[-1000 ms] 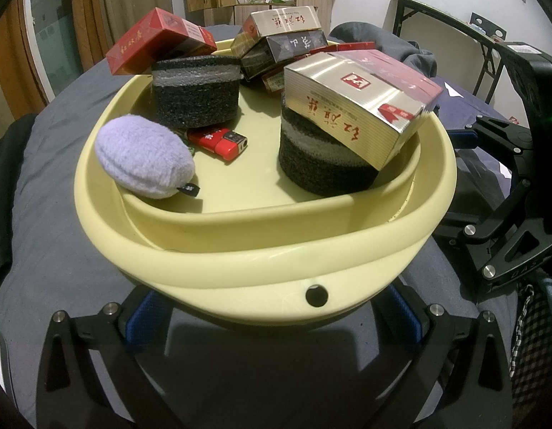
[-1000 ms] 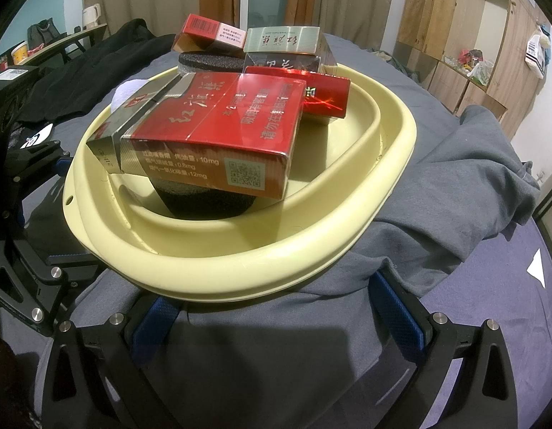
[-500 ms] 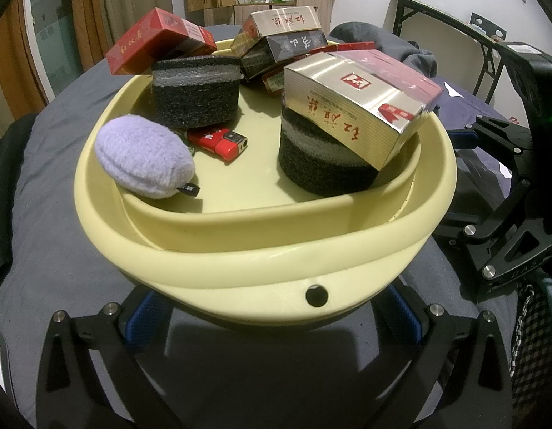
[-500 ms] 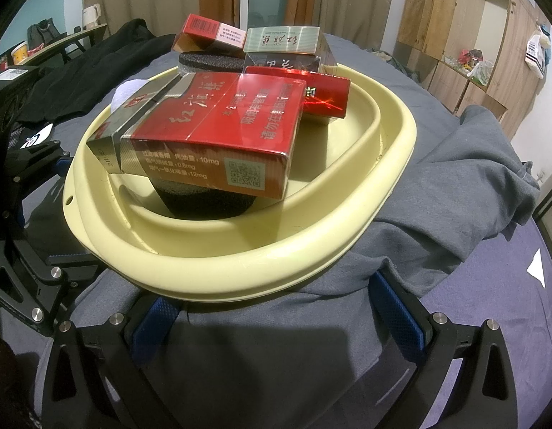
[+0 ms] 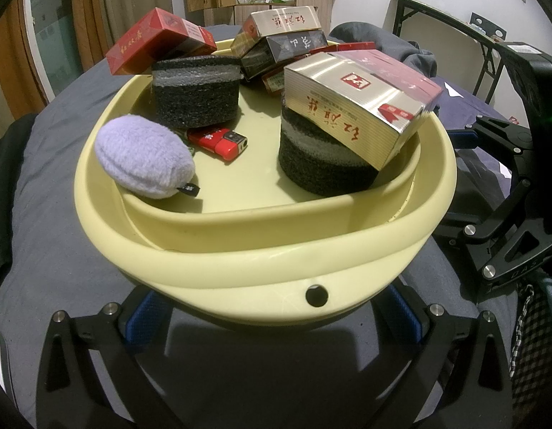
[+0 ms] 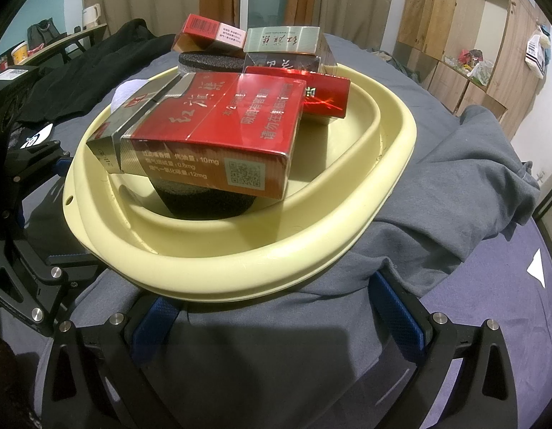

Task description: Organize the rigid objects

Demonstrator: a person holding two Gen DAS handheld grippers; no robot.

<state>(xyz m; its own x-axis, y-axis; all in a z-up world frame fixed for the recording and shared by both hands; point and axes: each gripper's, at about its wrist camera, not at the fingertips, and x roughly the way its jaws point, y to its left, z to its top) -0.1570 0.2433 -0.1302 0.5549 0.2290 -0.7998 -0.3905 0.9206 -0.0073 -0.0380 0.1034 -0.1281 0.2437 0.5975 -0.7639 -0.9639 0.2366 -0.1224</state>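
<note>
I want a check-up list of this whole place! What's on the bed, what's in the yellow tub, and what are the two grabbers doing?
Surface: grey-blue bedsheet, rumpled grey cloth under the tub's far side.
Job's things: pale yellow plastic tub holding red and silver cigarette boxes, two round black foam pads, a red lighter, a fluffy lilac pouch.
Clutter: black clothing beyond the tub.
Grippers: left gripper and right gripper both open, fingers spread below the tub's rim.
Cables: nothing seen.
Surroundings: wooden cabinets, curtains, folding table.
</note>
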